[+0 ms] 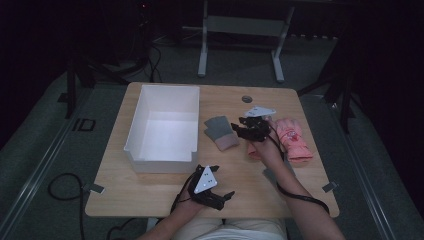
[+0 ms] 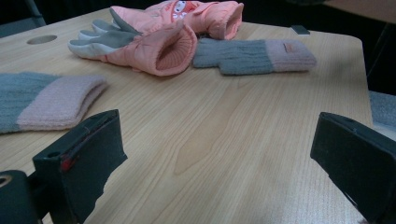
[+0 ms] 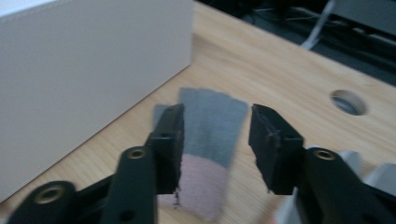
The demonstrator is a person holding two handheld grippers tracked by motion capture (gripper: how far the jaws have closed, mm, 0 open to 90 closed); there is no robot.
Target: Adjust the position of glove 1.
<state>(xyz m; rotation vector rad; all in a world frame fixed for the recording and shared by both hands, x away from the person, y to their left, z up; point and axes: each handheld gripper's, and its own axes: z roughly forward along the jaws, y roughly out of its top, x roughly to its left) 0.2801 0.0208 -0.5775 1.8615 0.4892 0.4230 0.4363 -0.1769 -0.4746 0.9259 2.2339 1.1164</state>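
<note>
Right gripper (image 3: pixel 215 140) straddles the grey-pink knit glove (image 3: pixel 210 140) (jaws not pressing it).

Box (image 1: pixel 162 125) sits L-centre on table (image 1: pixel 150 192). Knit glove (image 1: pixel 221 131) just beside box at its 3 o'clock. Padded gloves (image 1: pixel 292 140) further along at 3, near table's R edge, one partly under R hand. R gripper (image 1: pixel 248 128) btwn knit glove & padded gloves, over knit glove's edge. L gripper (image 1: pixel 212 192) at 6 o'clock from knit glove, near front edge. Table hole (image 1: pixel 247 99) at 12 from R gripper.
</note>
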